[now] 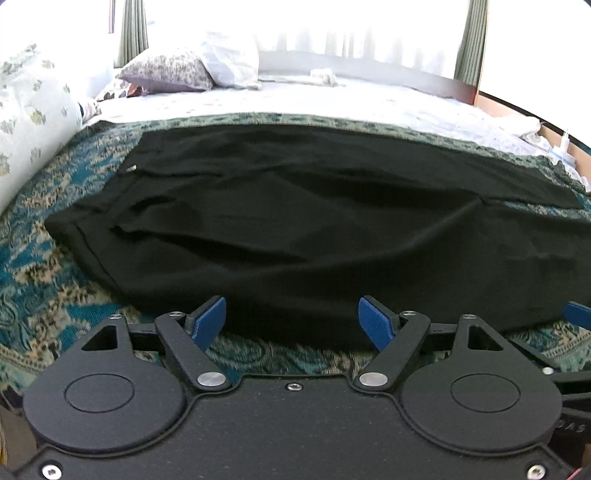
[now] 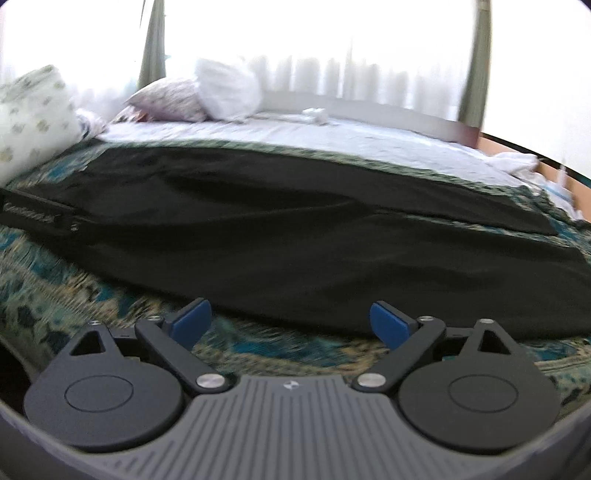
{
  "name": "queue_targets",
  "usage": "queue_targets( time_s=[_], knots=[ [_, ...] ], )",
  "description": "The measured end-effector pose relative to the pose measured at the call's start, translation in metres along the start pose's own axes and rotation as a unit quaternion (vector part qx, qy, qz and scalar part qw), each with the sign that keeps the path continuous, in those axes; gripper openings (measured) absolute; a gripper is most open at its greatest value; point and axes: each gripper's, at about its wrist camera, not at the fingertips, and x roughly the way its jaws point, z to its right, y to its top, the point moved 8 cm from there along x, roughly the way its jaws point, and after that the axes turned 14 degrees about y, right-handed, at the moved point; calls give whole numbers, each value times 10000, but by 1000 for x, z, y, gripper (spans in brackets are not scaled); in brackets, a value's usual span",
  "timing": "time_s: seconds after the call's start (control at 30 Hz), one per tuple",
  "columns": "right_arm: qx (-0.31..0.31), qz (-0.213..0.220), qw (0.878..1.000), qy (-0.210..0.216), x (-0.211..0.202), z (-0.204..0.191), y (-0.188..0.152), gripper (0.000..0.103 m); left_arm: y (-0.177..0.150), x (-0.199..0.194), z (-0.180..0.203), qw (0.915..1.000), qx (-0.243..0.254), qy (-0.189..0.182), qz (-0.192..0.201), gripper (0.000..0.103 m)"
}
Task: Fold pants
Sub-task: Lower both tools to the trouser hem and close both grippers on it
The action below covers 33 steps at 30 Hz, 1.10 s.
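Black pants (image 1: 295, 206) lie spread flat across a teal patterned blanket (image 1: 55, 288), waistband to the left, legs running off to the right. My left gripper (image 1: 291, 317) hovers open at the pants' near edge, its blue pads (image 1: 208, 317) apart and not pressing the cloth. In the right wrist view the same pants (image 2: 295, 240) stretch across the blanket (image 2: 92, 302), with a labelled waistband at far left. My right gripper (image 2: 290, 319) is wide open just before the near hem, with nothing gripped. One of its blue fingers (image 1: 576, 314) shows at the right edge of the left wrist view.
Beyond the blanket lies a white sheet (image 1: 332, 99). A flowered pillow (image 1: 166, 70), a white pillow (image 1: 229, 59) and a rolled floral quilt (image 1: 29, 110) sit at the back left. Bright curtains (image 1: 351, 33) and a wooden bed frame (image 1: 461, 88) close the far side.
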Motion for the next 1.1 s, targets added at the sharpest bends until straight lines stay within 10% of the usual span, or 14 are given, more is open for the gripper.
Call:
queue_targets(
  time_s=[0.5, 0.9, 0.97, 1.1],
  knots=[
    [-900, 36, 9953, -342, 36, -18, 6, 83, -13, 17, -24, 9949, -517, 861, -72, 101],
    [-1179, 134, 9927, -207, 42, -33, 3, 21, 24, 73, -136, 9731, -1564, 1688, -135, 101],
    [-1102, 126, 9937, -181, 40, -32, 3, 14, 24, 86, -146, 9708, -1721, 1645, -307, 92],
    [-919, 91, 9956, -141, 34, -28, 4, 8, 31, 84, -152, 9700, -1520, 1892, -117, 8]
  ],
)
